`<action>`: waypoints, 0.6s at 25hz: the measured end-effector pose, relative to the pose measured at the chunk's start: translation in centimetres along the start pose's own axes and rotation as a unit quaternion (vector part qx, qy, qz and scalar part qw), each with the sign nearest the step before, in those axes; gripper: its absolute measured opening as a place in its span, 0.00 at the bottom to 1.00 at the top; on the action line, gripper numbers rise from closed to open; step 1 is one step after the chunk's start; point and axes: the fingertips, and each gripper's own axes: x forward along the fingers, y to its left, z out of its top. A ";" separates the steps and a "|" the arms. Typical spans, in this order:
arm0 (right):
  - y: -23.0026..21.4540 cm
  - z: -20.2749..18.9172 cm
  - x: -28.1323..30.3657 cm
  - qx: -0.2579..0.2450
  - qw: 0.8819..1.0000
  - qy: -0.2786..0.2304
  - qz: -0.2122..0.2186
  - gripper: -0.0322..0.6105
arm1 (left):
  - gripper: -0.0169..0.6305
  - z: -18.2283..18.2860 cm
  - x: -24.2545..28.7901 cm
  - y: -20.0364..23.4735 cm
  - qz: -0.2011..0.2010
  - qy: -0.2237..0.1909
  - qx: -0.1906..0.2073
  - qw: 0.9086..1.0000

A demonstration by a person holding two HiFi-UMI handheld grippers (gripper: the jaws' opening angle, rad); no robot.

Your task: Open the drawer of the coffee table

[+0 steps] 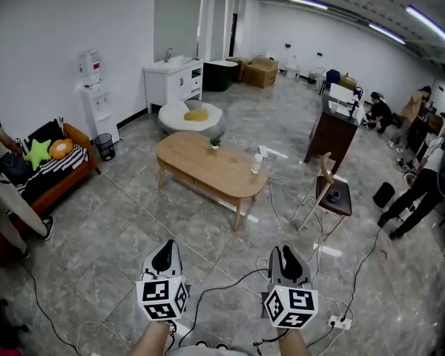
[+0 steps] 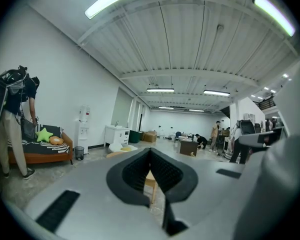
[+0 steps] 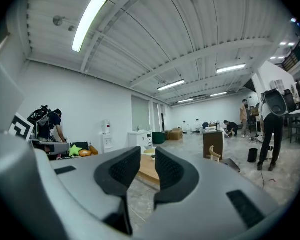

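Observation:
The oval wooden coffee table (image 1: 208,163) stands on the tiled floor well ahead of me, with a small plant (image 1: 215,144) and a cup (image 1: 256,163) on top; no drawer front shows from here. Both grippers are held low and level, far short of the table. My left gripper (image 1: 165,254) has its fingertips touching and holds nothing; the left gripper view (image 2: 150,151) shows them meeting. My right gripper (image 1: 285,256) shows a narrow gap between its pads (image 3: 148,154), with nothing in it. A strip of the table (image 3: 149,170) shows through that gap.
An orange sofa (image 1: 55,170) with cushions lies at the left, where a person stands. A white round pouf (image 1: 190,117) sits behind the table, a wooden chair (image 1: 330,191) and a dark cabinet (image 1: 330,136) to its right. Cables (image 1: 230,288) trail across the floor near me.

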 end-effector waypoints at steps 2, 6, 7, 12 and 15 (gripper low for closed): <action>-0.2 -0.1 0.1 0.002 1.000 0.001 -0.001 0.21 | 0.01 0.0 0.1 0.1 0.001 -0.001 0.000 1.000; -0.7 -0.5 0.4 0.005 1.000 0.000 -0.006 0.26 | 0.01 0.0 0.6 0.4 0.003 -0.002 -0.004 1.000; -0.8 -0.5 0.5 0.005 1.000 -0.001 -0.007 0.27 | 0.01 0.0 0.7 0.5 0.004 -0.002 -0.004 1.000; -1.2 -0.6 0.8 0.008 1.000 -0.002 -0.014 0.35 | 0.01 0.1 1.2 0.7 0.006 0.000 0.000 1.000; -1.4 -0.6 1.0 0.011 1.000 -0.004 -0.020 0.43 | 0.01 0.1 1.5 0.9 0.005 0.000 0.001 1.000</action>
